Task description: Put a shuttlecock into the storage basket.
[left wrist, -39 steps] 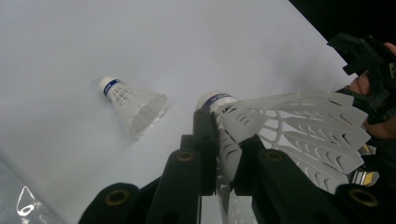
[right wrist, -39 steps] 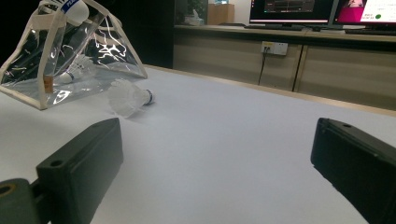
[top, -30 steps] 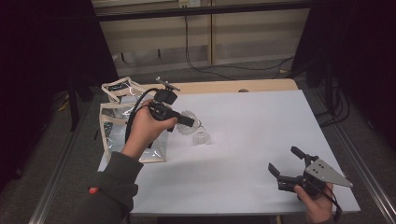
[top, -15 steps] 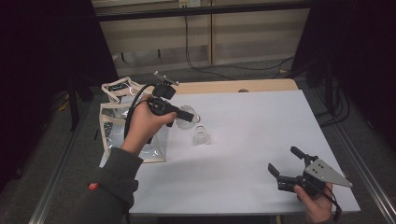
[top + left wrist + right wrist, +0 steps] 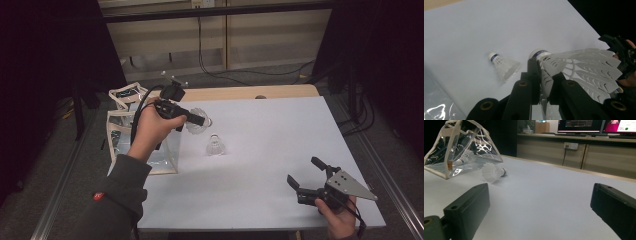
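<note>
Here the shuttlecock (image 5: 584,67) sits pinched by its feathers between the left gripper (image 5: 544,82) jaws.

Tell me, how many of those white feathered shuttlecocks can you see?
3. One is clamped in the left gripper, held shuttlecock; one lies on the white table, loose shuttlecock; one sits inside the clear bag, bagged shuttlecock. More may be hidden there.

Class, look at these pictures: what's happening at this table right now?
A person works with a gripper in each hand. The left gripper is shut on the skirt of a white plastic shuttlecock, held above the white table beside a clear plastic bag with white trim. A second white shuttlecock lies on its side on the table. The right gripper sits open near the table's front edge, holding nothing.
</note>
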